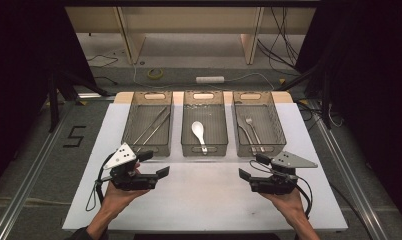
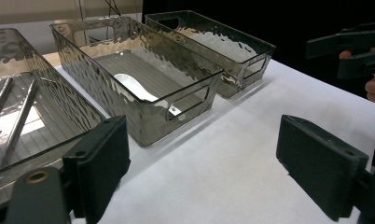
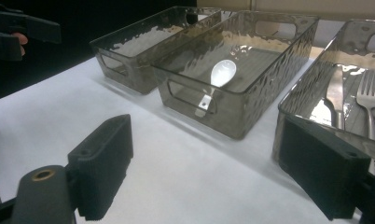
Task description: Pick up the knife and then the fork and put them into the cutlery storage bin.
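Observation:
Three clear grey bins stand in a row on the white table [image 1: 204, 195]. The left bin [image 1: 130, 120] holds metal chopsticks [image 1: 151, 127], the middle bin [image 1: 186, 131] a white spoon [image 1: 199, 134], and the right bin [image 1: 276, 125] a fork [image 1: 253, 131] and a knife [image 1: 245, 134]. My left gripper [image 1: 155, 164] is open and empty in front of the left bin. My right gripper [image 1: 253, 167] is open and empty before the right bin. In the left gripper view the spoon [image 2: 129, 84] lies beyond my open left gripper [image 2: 204, 172]. In the right gripper view the fork [image 3: 370, 98] and knife [image 3: 335, 91] lie by the right jaw of my open right gripper [image 3: 209, 172].
Bare white table [image 2: 251, 140] stretches between the two grippers and the bins' near walls. Beyond the table are cables, a roll of tape [image 1: 155, 73] and a white bar [image 1: 210, 79] on the floor. Dark stands flank both sides.

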Demonstrator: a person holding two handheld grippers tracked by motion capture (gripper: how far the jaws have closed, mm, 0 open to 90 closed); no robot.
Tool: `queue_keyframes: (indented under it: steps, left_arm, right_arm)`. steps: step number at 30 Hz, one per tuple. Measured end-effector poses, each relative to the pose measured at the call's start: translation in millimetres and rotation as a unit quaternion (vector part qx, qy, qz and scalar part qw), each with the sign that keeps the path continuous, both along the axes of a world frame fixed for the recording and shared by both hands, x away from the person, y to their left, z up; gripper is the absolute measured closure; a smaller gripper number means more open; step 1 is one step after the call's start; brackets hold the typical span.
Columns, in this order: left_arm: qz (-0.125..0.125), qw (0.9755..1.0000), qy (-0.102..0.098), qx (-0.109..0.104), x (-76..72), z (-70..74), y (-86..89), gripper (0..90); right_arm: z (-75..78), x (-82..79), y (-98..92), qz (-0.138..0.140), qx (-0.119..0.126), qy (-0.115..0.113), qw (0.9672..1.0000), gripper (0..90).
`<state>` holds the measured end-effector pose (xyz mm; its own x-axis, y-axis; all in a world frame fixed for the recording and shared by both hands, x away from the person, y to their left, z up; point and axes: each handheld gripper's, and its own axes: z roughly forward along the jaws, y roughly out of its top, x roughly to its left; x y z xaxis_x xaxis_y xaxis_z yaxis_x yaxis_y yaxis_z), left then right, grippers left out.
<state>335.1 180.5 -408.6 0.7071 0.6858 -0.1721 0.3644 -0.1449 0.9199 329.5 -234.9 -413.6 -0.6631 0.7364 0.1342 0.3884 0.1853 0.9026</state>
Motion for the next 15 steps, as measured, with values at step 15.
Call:
queue_keyframes:
  steps: [15]
  left_arm:
    - [-0.002,1.0,0.0,-0.001,-0.4,0.1,0.4,16.7]
  right_arm:
    - [-13.7,-11.7,-4.8,-0.007,-0.005,0.005,0.9999,18.7]
